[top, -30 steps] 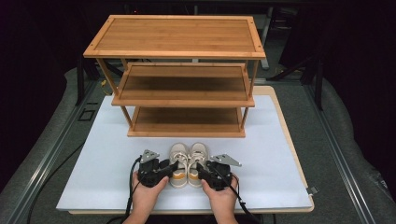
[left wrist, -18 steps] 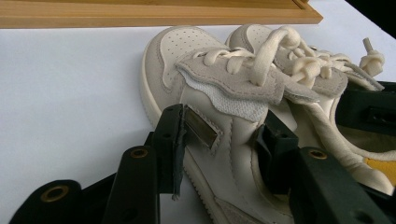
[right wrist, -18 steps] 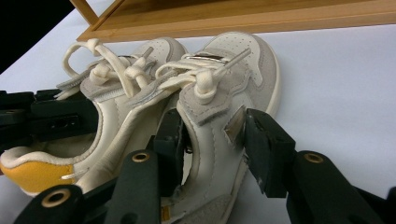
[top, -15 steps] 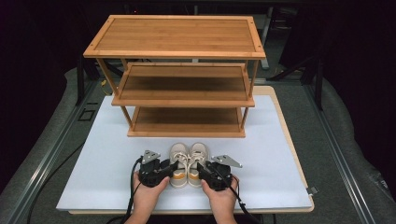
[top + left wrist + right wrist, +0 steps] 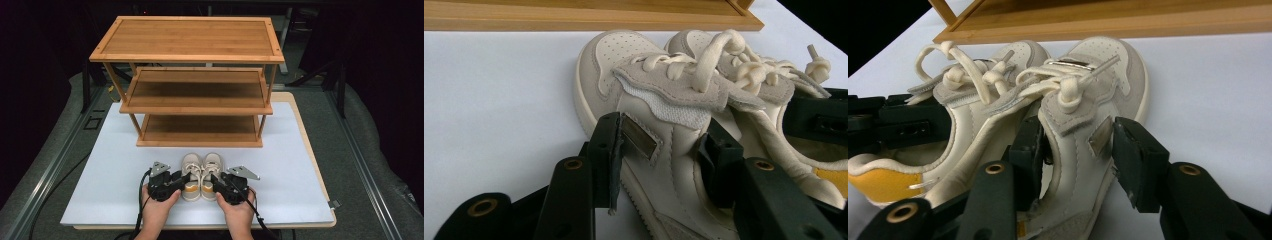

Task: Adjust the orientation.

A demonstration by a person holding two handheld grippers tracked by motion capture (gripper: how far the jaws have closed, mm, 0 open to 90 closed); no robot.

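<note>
A pair of small cream sneakers stands toes toward the rack on the white mat [image 5: 100,165]. My left gripper [image 5: 186,176] [image 5: 664,150] is shut on the left shoe [image 5: 191,162] [image 5: 659,100], one pad on its outer side and the other by its inner side. Its jaws have just closed a little. My right gripper [image 5: 215,177] [image 5: 1080,150] holds the right shoe [image 5: 212,162] [image 5: 1083,100] the same way. Its jaws have just been opening slightly, with the shoe still between the pads. Both shoes rest on the mat.
A three-tier bamboo shoe rack [image 5: 192,90] stands just beyond the shoes, and its shelves are bare. The mat lies on a wooden table whose right edge [image 5: 312,160] shows. Dark floor and metal rails surround the table.
</note>
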